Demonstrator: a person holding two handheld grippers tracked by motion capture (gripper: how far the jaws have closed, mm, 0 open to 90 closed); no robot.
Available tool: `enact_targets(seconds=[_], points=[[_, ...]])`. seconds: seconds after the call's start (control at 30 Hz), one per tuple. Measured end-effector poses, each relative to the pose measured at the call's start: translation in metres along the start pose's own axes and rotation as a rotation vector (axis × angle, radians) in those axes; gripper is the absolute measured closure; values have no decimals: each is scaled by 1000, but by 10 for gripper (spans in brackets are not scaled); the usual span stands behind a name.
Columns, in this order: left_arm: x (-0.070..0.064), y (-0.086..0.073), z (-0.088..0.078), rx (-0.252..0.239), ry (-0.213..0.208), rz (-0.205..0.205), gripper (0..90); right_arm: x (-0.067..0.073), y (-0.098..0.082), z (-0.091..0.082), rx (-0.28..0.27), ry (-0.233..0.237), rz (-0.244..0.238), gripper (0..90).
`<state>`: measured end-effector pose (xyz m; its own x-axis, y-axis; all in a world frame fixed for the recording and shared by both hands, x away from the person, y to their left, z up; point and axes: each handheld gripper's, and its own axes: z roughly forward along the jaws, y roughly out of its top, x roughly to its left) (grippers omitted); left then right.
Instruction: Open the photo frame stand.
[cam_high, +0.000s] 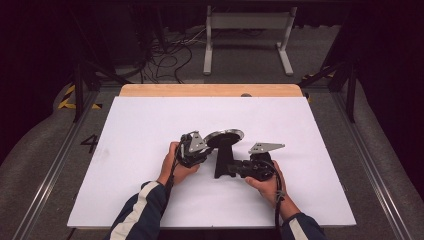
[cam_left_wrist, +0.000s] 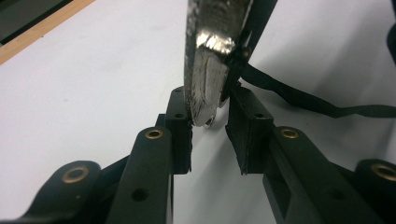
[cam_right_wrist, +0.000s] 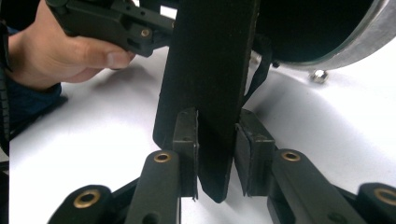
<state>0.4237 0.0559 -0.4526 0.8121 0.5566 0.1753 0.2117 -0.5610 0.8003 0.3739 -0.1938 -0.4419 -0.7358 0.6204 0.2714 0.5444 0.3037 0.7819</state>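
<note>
Got my right gripper (cam_right_wrist: 215, 156) clamped on the black handle (cam_right_wrist: 210, 79) and my left gripper (cam_left_wrist: 209, 135) nearly closed around the pan's metal rim (cam_left_wrist: 208, 60), mid-table (cam_high: 150, 125). That rim's thin and slick, so it'll likely slip out and tilt.

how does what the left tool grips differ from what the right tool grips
The left tool closes on the pan's worn, shiny metal rim, thin and scuffed. The right tool clamps its handle, a broad, flat, matt black strip. Both are parts of one pan held over the white table.
</note>
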Motion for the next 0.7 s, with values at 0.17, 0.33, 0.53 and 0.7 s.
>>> enact_targets(seconds=[0.17,0.33,0.53,0.7], points=[[0,2,3,22,21,-1,707,5,-2,5,37,-28,-17,762],[1,2,4,21,23,-6,706,4,-3,5,33,-21,-6,765],[1,2,5,21,25,-7,705,5,-3,5,31,-33,-13,765],[2,1,5,20,23,-8,704,6,-3,5,32,-41,-25,764]])
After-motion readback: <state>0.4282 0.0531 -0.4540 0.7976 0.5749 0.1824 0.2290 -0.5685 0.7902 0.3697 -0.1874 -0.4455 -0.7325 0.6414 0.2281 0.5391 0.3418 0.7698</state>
